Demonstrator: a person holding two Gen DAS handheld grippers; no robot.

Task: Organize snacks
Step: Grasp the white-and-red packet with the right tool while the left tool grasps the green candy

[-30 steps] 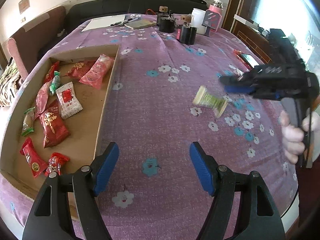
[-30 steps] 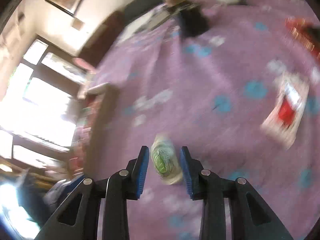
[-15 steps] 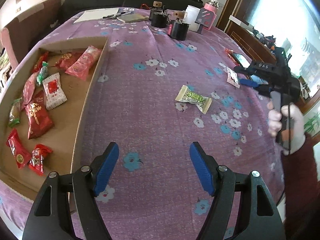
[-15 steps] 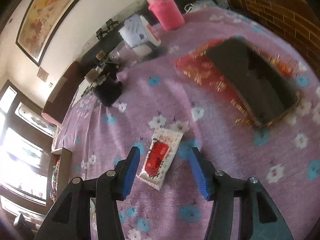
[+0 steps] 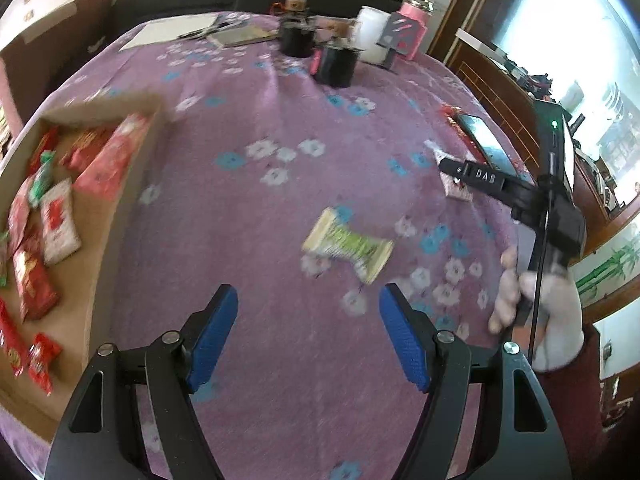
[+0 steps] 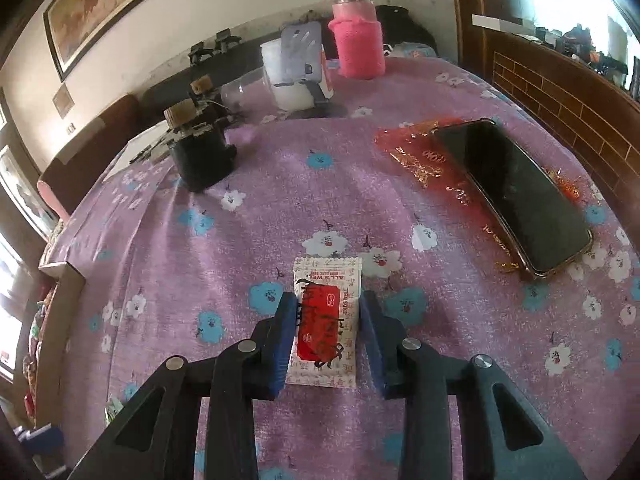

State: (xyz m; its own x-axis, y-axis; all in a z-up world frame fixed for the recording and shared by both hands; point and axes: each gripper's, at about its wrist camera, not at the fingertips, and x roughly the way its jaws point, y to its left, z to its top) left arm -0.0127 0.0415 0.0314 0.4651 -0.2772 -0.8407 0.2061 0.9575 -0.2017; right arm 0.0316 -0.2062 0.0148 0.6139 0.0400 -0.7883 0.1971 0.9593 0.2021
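A green-and-cream candy lies on the purple flowered cloth, just ahead of my open, empty left gripper. A cardboard box at the left holds several red and white snack packets. My right gripper is open, its blue pads on either side of a white-and-red snack packet that lies flat on the cloth. In the left wrist view the right gripper hovers over that packet at the right.
A black phone lies on a red envelope at the right. Black jars, a white cup, a pink bottle and papers stand at the far end. The table edge is on the right.
The right gripper has come down and narrowed its jaws around the white-and-red packet. The left gripper has moved closer to the green candy, which the right gripper held a second ago.
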